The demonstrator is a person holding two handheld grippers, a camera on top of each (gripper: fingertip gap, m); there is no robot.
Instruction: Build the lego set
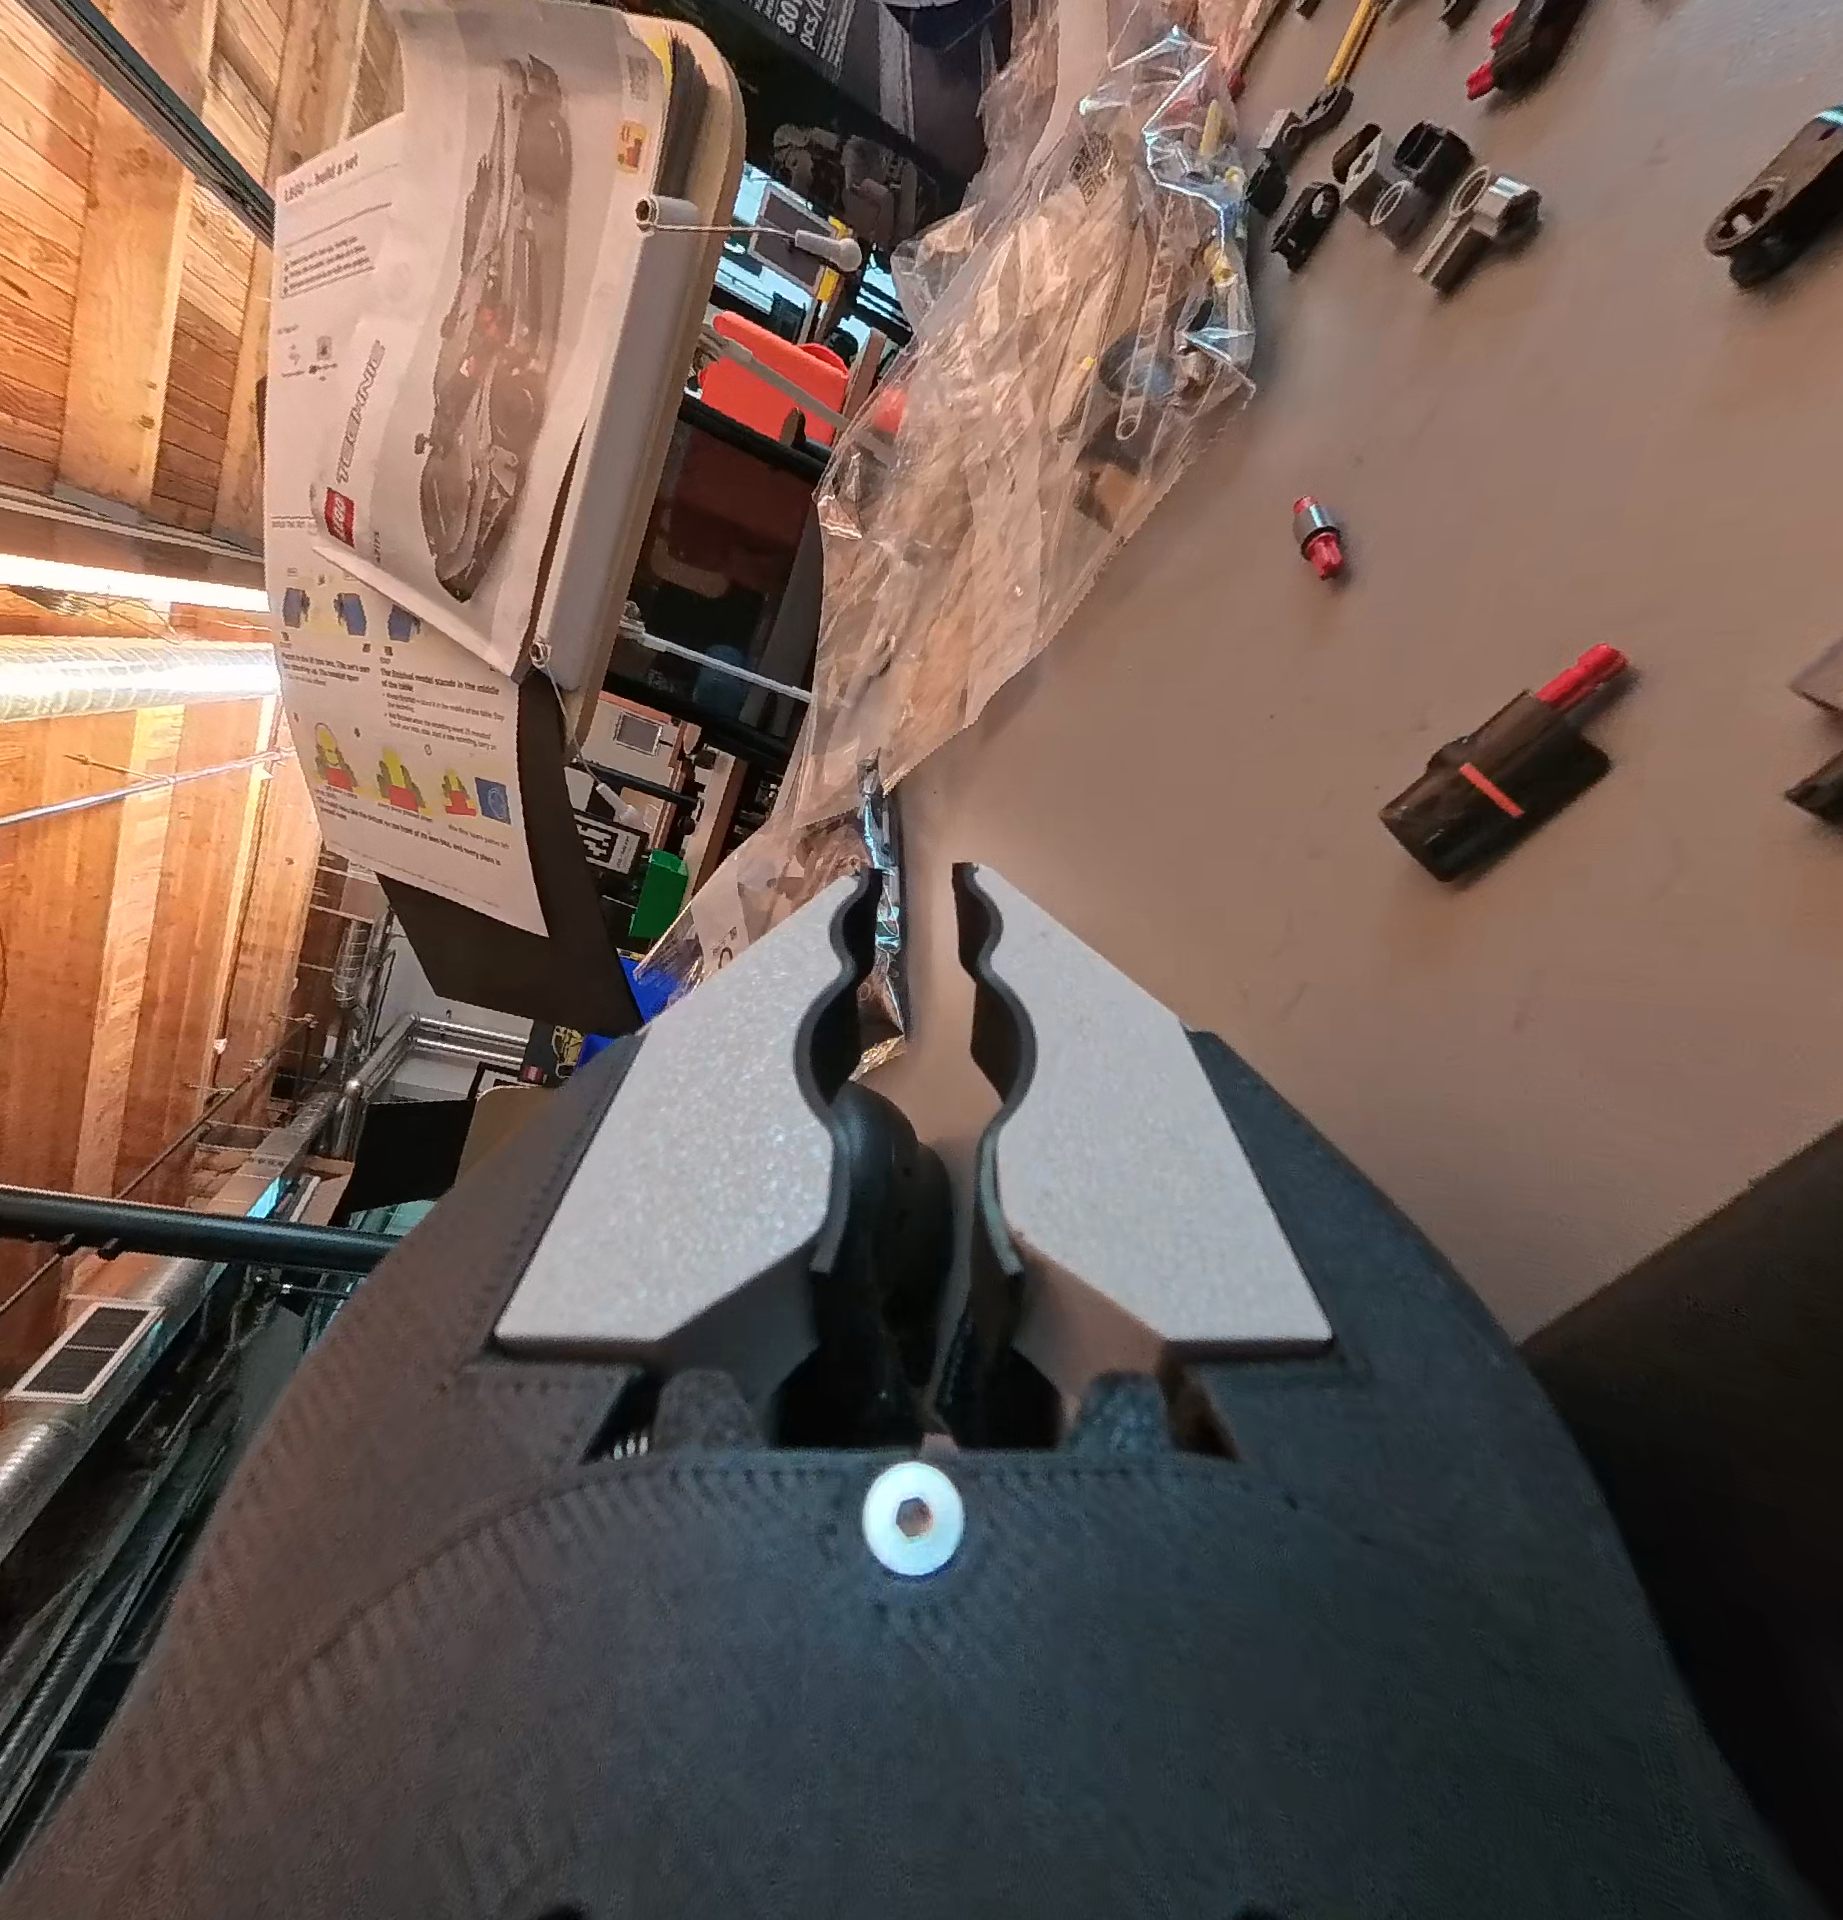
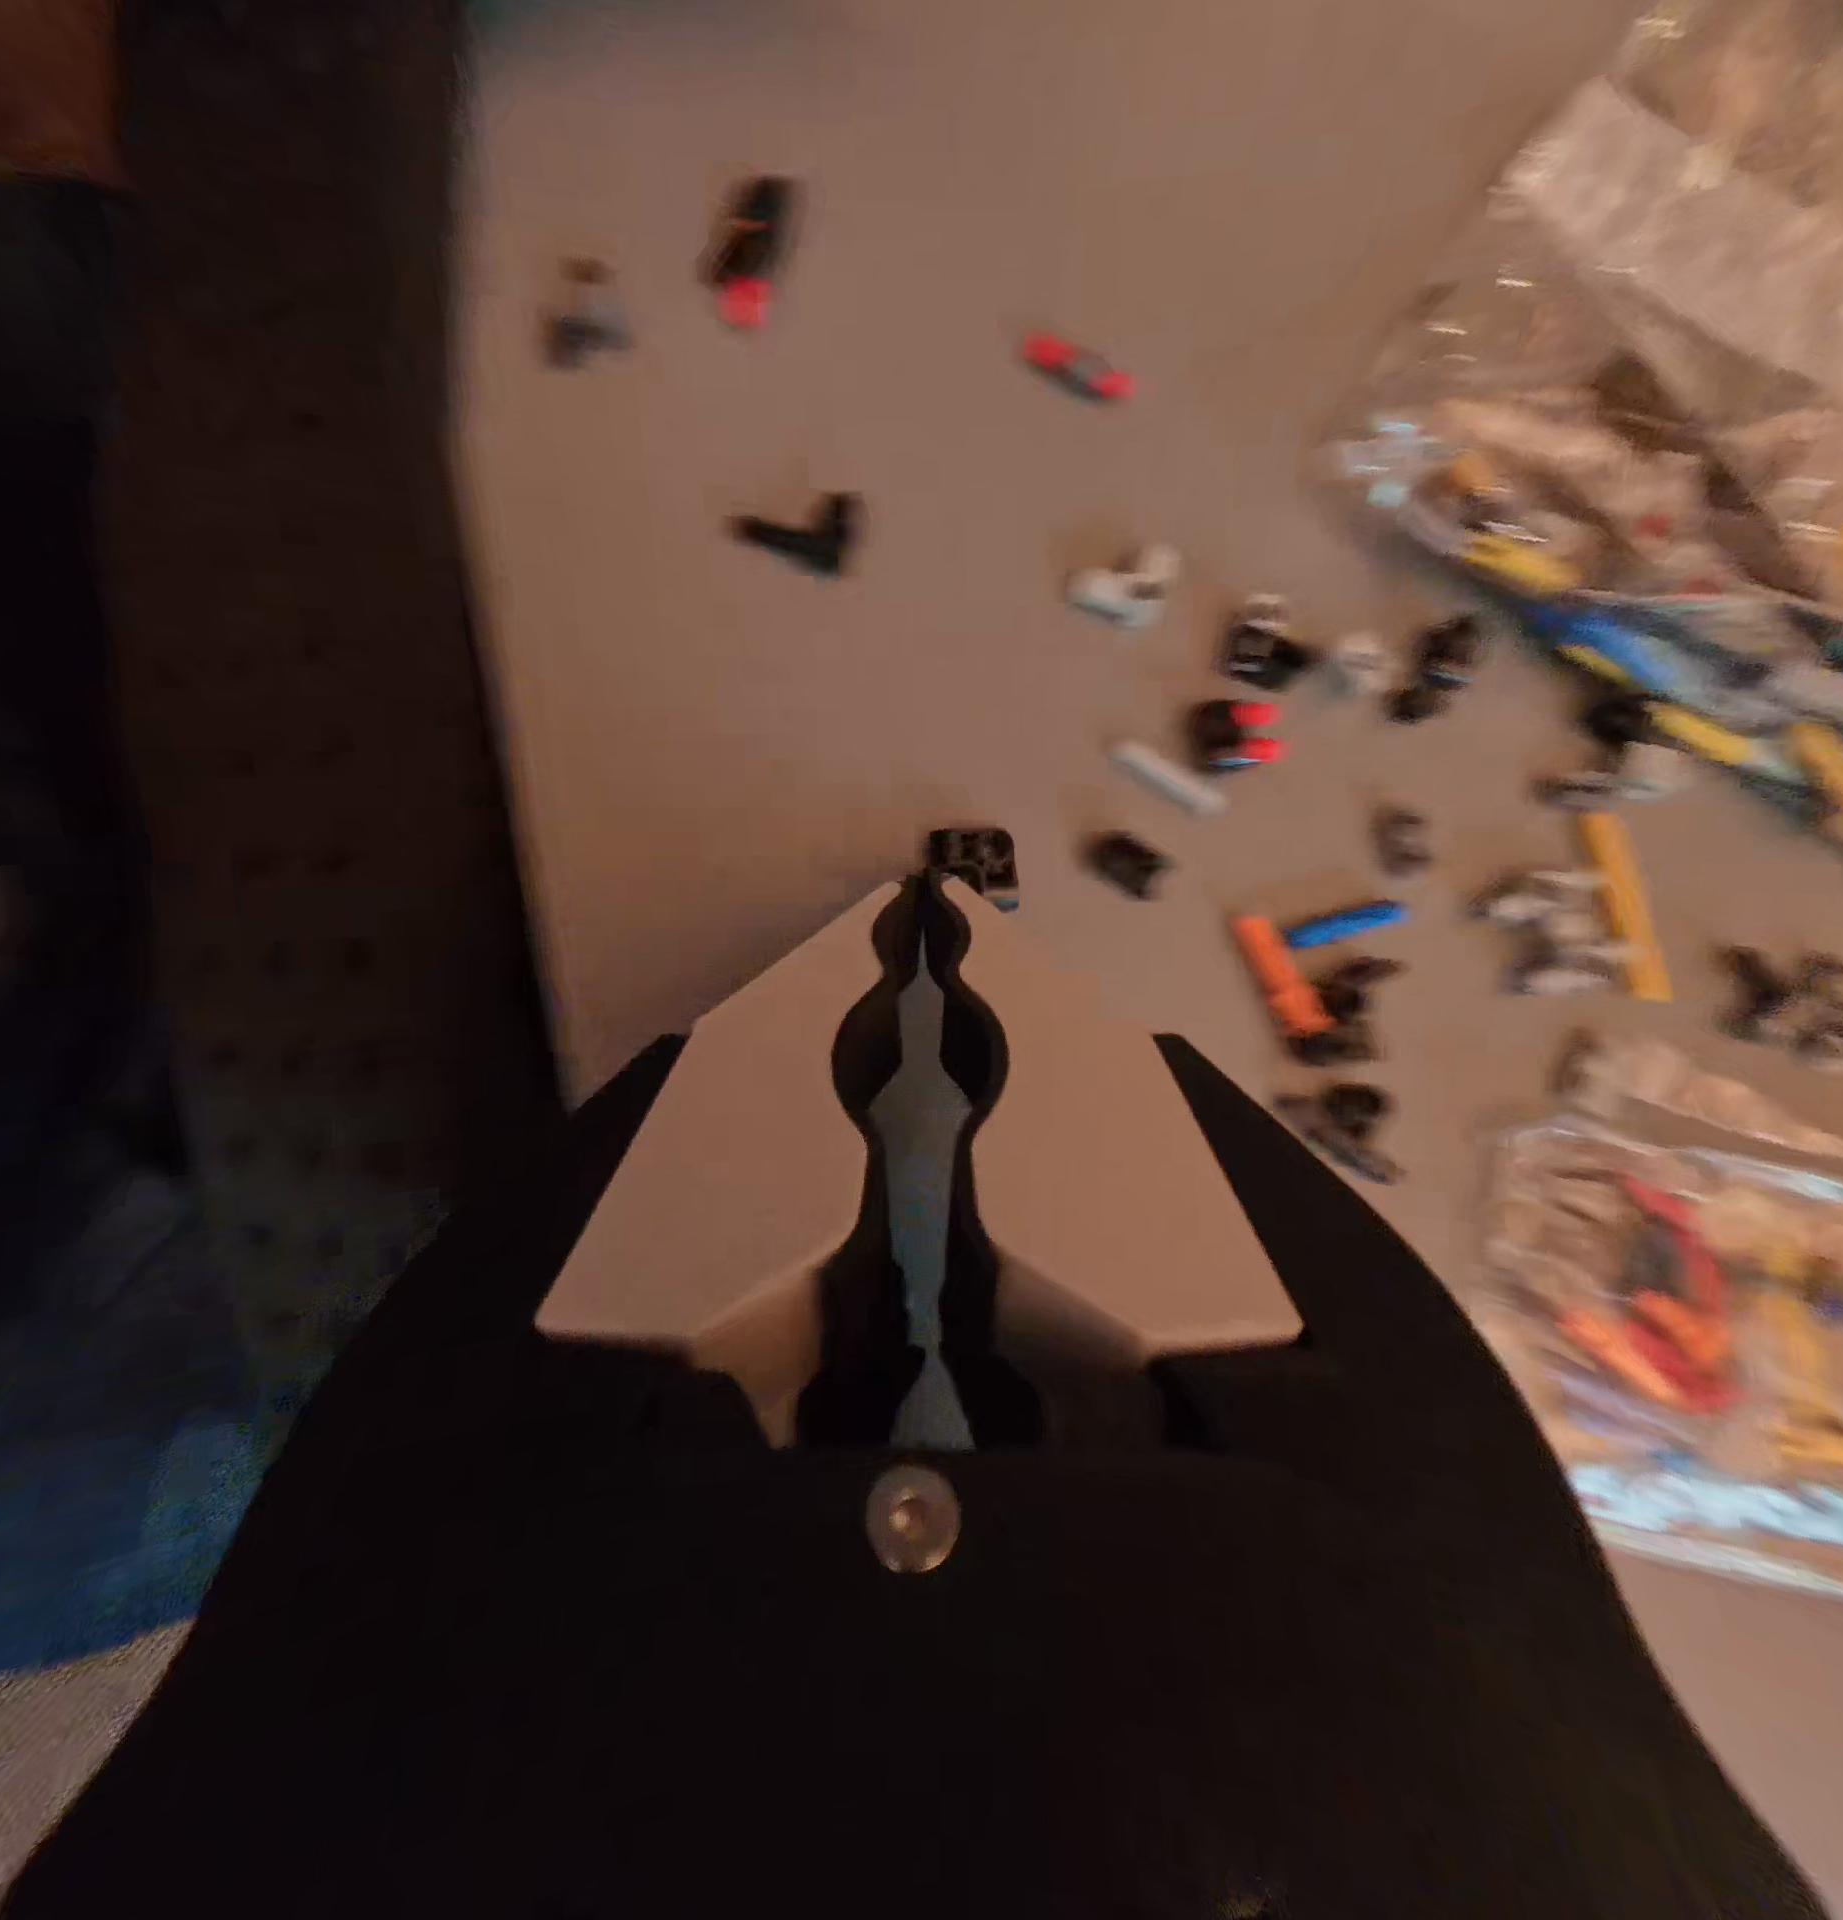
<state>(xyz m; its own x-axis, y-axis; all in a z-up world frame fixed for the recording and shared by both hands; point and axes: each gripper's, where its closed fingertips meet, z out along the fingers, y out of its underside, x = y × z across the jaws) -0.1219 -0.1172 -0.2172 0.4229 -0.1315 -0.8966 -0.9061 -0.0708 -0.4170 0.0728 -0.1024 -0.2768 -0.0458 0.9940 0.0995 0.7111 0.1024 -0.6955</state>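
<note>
In the right wrist view, which is motion-blurred, my right gripper (image 2: pixel 922 894) is shut on a small black lego piece (image 2: pixel 967 854) that sticks out past its tips, above the beige table (image 2: pixel 792 707). In the left wrist view my left gripper (image 1: pixel 917 883) has its tips slightly apart. A rounded black piece (image 1: pixel 886 1153) sits clamped deep between its fingers, above the table (image 1: pixel 1312 1039). Loose parts lie ahead of it: a black block with a red pin (image 1: pixel 1499 769), a small red and grey pin (image 1: pixel 1317 535), and grey and black connectors (image 1: pixel 1416 197).
Clear bags of parts (image 1: pixel 1052 364) lie at the table's far side, below an instruction booklet on a stand (image 1: pixel 429 416). In the right view bags (image 2: pixel 1675 416) (image 2: pixel 1706 1351) and scattered pieces, among them a yellow axle (image 2: pixel 1623 904), fill the right. The table edge and a dark surface (image 2: pixel 304 727) are left. Left tips to right tips: about 20 cm.
</note>
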